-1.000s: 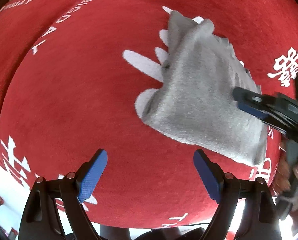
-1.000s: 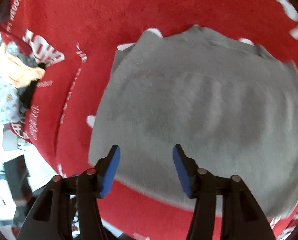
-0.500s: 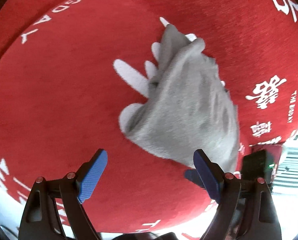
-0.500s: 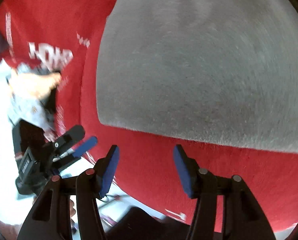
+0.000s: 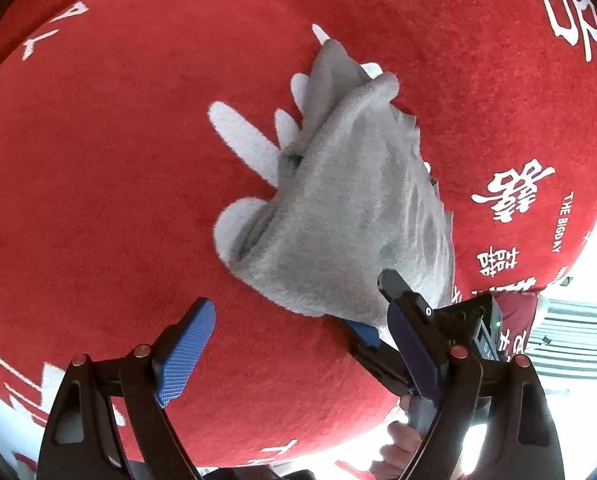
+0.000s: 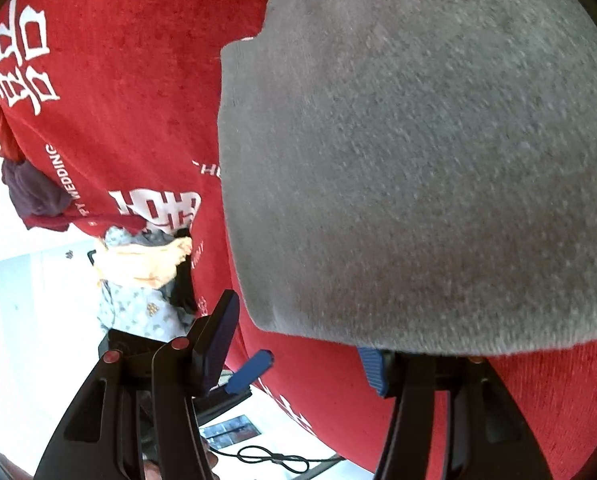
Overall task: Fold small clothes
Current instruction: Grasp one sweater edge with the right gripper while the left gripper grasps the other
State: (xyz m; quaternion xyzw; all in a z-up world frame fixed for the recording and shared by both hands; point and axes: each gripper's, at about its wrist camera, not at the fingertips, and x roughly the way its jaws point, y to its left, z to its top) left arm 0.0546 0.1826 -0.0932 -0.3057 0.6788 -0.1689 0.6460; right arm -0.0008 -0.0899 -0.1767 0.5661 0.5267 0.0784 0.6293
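Observation:
A small grey garment [image 5: 358, 216] lies partly folded on the red tablecloth [image 5: 98, 200] with white lettering. In the right wrist view the grey garment [image 6: 418, 160] fills most of the picture. My right gripper [image 6: 298, 352] is open at the garment's near corner. One finger [image 5: 394, 286] rests above the cloth and the blue pad [image 5: 364, 330] of the other sits under its edge. The jaws stand apart and do not press. My left gripper [image 5: 298, 348] is open over bare red cloth, just short of the garment's near edge, with nothing between its fingers.
A pile of other small clothes [image 6: 138, 276], pale patterned, peach and dark, lies at the tablecloth's [image 6: 138, 80] edge on the left. A dark purple cloth [image 6: 30, 196] hangs nearby. Pale floor with a cable [image 6: 274, 458] shows below. A hand [image 5: 402, 444] holds the right gripper.
The right gripper dropped from above the garment to its near edge and rolled; its fingers now straddle the corner. The left gripper turned slightly, both jaws keeping the same gap.

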